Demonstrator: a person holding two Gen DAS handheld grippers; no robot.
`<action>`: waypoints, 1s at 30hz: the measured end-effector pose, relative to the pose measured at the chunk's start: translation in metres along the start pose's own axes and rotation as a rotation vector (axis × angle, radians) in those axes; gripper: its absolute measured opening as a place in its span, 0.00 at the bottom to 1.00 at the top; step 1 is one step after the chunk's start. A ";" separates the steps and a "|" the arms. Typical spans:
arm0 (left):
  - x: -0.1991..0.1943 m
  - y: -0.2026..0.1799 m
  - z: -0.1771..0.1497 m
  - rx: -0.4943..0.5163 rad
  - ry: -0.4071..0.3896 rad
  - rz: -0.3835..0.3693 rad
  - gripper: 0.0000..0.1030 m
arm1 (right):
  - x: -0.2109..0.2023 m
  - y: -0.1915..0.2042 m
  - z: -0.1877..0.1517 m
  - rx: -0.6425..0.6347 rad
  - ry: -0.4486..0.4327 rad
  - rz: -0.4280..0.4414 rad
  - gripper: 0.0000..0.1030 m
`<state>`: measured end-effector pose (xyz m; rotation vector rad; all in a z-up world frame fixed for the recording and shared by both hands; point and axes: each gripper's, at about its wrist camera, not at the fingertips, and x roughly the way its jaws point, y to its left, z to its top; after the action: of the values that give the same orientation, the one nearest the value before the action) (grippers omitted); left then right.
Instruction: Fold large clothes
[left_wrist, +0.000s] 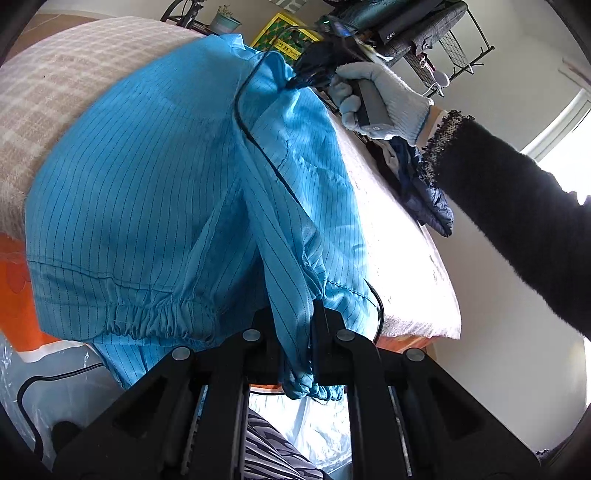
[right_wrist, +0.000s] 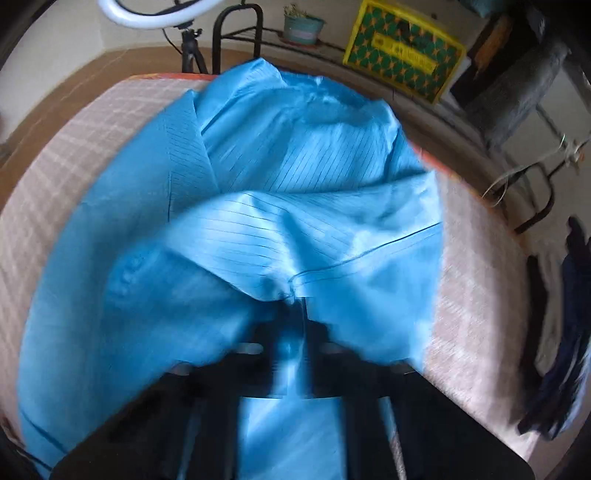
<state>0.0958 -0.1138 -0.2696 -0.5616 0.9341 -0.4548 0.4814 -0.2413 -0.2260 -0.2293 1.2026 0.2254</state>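
Observation:
A large blue pinstriped garment lies spread over a beige checked blanket on a raised surface. My left gripper sits at the near edge, shut on a gathered strip of the garment beside its elastic hem. At the far edge a gloved hand holds my right gripper, whose tips touch the cloth. The right wrist view is blurred. There the right gripper points steeply down with its jaws together, and a fold of the garment is drawn up into them.
A black cable trails across the garment. Dark clothes hang off the right side of the blanket. Behind stand a yellow crate, a plant pot, a ring light and a wire rack. Clear plastic lies below the near edge.

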 end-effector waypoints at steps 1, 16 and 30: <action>0.000 0.000 -0.001 0.000 0.000 -0.003 0.08 | -0.010 -0.002 0.000 0.011 -0.033 0.016 0.01; 0.008 0.003 0.003 -0.022 0.039 -0.038 0.07 | 0.029 0.099 0.035 -0.247 -0.024 0.029 0.02; -0.036 0.000 0.003 0.002 -0.001 0.002 0.37 | -0.181 -0.028 -0.069 0.041 -0.261 0.328 0.24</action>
<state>0.0797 -0.0913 -0.2457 -0.5587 0.9326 -0.4535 0.3661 -0.2977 -0.0778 0.0359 0.9794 0.5009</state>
